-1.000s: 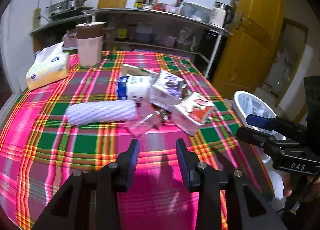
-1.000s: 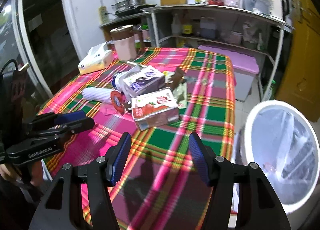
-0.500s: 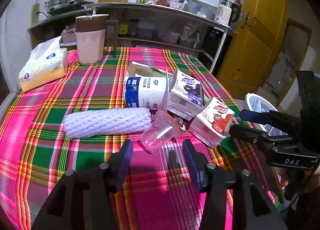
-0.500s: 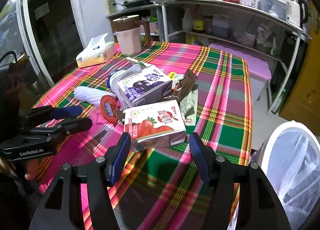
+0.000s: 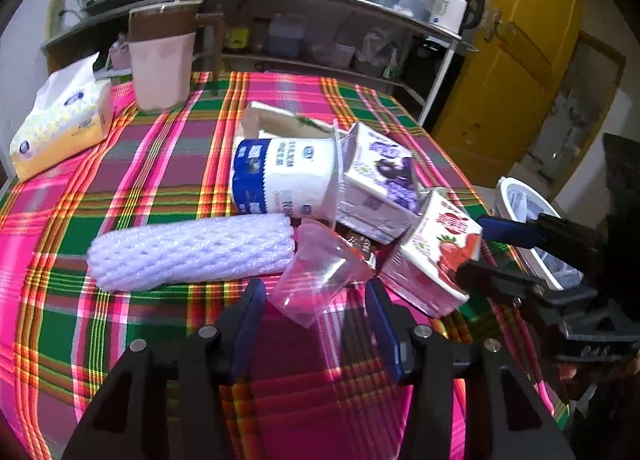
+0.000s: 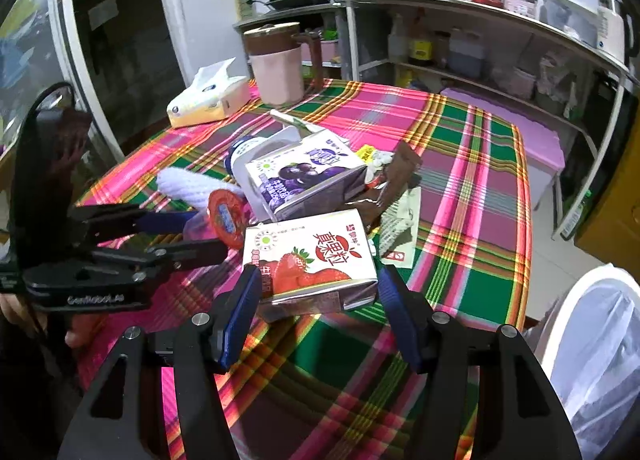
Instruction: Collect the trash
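A: Start big. Where does the trash sit?

B: Heaped mid-tabletop [image 5: 168, 148] on the pink and green plaid cloth, with the white lined bin [image 6: 592, 344] off the tabletop's edge on the right hand's side.

A: Which hand is nearer what?

B: The right gripper [image 6: 314, 292] is nearest the strawberry milk carton [image 6: 310, 256]. The carton lies flat, its long axis running across the opening, so its two short ends face the fingers [image 6: 240, 308]. They stand wide, straddling its near edge, and I see no pad pressing on it. It holds nothing yet.

A: And the left?

B: The left gripper [image 5: 316, 296] points at the clear plastic cup [image 5: 318, 280], which lies on its side with its base toward the gripper and its mouth away, just inside the gap. Its jaws have just been opening and now stand apart around the cup without gripping it. A white foam net sleeve [image 5: 192, 252] lies crosswise to the left of the cup.

A: Any writing?

B: The strawberry carton carries large red Chinese characters, which I read as 真果粒. The grape milk carton [image 6: 304, 176] has Chinese print too small to read. The blue and white tub [image 5: 284, 180] has lettering I can't make out. In the right wrist view, the left gripper's body reads "GenRobot.AI". The tissue pack [image 5: 60, 124] has a blue oval logo, illegible.
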